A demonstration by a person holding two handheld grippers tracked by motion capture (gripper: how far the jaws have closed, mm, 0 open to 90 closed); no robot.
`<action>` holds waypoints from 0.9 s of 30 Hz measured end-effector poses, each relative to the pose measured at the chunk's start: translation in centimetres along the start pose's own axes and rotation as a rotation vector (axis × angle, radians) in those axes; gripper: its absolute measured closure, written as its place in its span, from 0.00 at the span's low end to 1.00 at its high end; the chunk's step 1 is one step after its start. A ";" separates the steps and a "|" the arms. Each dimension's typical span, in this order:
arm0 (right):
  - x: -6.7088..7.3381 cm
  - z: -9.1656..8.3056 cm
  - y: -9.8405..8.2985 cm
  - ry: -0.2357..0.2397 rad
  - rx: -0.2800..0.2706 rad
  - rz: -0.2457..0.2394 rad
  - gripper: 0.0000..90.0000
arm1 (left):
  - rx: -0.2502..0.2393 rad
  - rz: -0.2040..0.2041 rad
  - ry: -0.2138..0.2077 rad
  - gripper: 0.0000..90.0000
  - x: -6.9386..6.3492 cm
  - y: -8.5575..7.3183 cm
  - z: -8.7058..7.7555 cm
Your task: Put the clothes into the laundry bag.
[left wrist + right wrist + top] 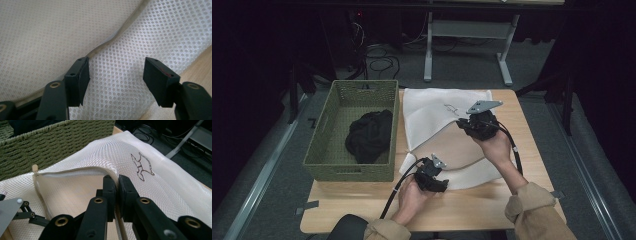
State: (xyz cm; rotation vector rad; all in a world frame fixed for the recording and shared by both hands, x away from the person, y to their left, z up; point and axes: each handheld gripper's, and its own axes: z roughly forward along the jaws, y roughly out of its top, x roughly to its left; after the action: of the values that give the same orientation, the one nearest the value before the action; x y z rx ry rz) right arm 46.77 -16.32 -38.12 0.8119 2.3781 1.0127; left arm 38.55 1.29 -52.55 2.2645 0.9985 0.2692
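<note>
A green woven basket [353, 131] stands on the left part of the wooden table [472, 210], reaching over its left edge. A black cloth [369, 135] lies bunched inside the basket, toward its right wall. Beyond the table's far edge, a grey metal frame [467, 42] stands on the floor, with cables [379, 60] lying left of it.

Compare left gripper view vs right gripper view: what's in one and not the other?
Left gripper view: the left claw open over the lower layer of the white mesh bag, nothing pinched, and a strip of wooden table.

Right gripper view: the right claw shut on the bag's zippered edge, lifting it open; the zipper pull, a dark printed logo, the green woven basket, and floor cables.

Both: the mesh bag and its open seam.
</note>
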 end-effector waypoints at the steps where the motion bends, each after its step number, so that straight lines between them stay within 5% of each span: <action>1: 0.1 0.1 0.0 0.000 0.001 -0.004 0.95 | 0.006 0.009 0.005 0.41 -0.1 0.1 -0.1; 7: 0.1 0.3 0.2 0.002 0.010 -0.011 0.95 | -0.014 0.004 -0.017 0.41 -0.4 0.3 -0.8; 18: 0.1 0.4 0.3 0.001 0.006 -0.014 0.95 | -0.067 0.089 -0.005 0.39 -0.8 0.6 -4.3; 27: 0.2 0.5 0.2 0.003 0.008 -0.014 0.95 | -0.087 0.073 -0.017 0.36 -0.1 0.5 -6.1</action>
State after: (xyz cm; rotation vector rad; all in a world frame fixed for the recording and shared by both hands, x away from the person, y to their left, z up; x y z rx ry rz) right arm 47.00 -15.86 -38.35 0.7964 2.3881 1.0005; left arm 36.21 3.88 -47.45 2.2227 0.8800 0.3176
